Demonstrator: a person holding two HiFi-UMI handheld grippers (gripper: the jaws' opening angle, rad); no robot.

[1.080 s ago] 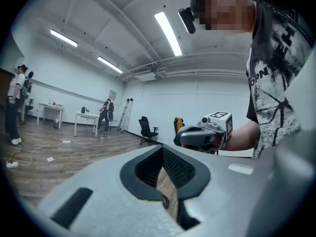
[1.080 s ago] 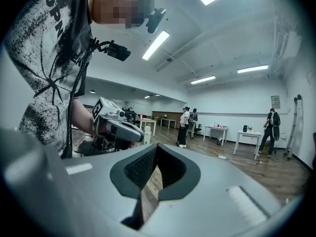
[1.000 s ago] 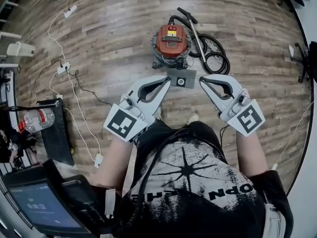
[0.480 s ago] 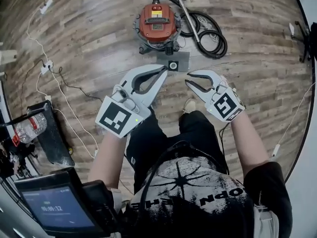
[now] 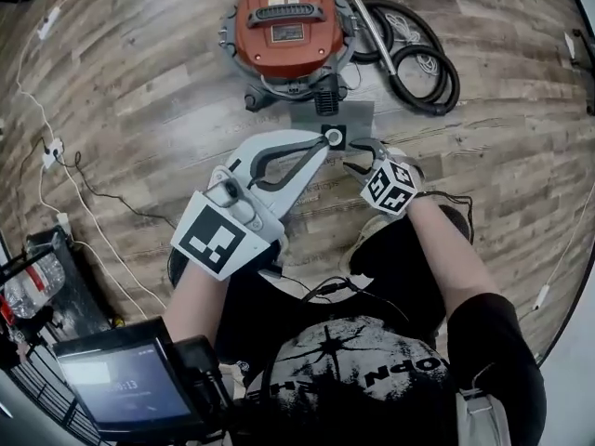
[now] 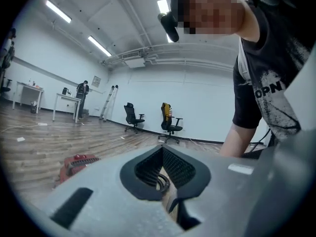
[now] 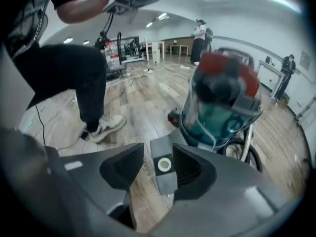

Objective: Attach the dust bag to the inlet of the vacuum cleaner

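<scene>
dust bag (image 5: 333, 130), flat and grey, is laid on wooden floor (image 5: 158, 82) beside red drum vacuum cleaner (image 5: 284, 26); right tool (image 5: 360, 156), jaws just opening for pickup, is poised over it, ungripped; left tool (image 5: 320, 144) is closed, empty.

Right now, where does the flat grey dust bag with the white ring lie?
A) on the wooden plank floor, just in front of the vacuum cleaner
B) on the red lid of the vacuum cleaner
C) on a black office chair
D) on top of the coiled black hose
A: the flat grey dust bag lies flat on the wooden plank floor, right at the base of the red-lidded vacuum cleaner, with nothing under it but the planks.
</scene>
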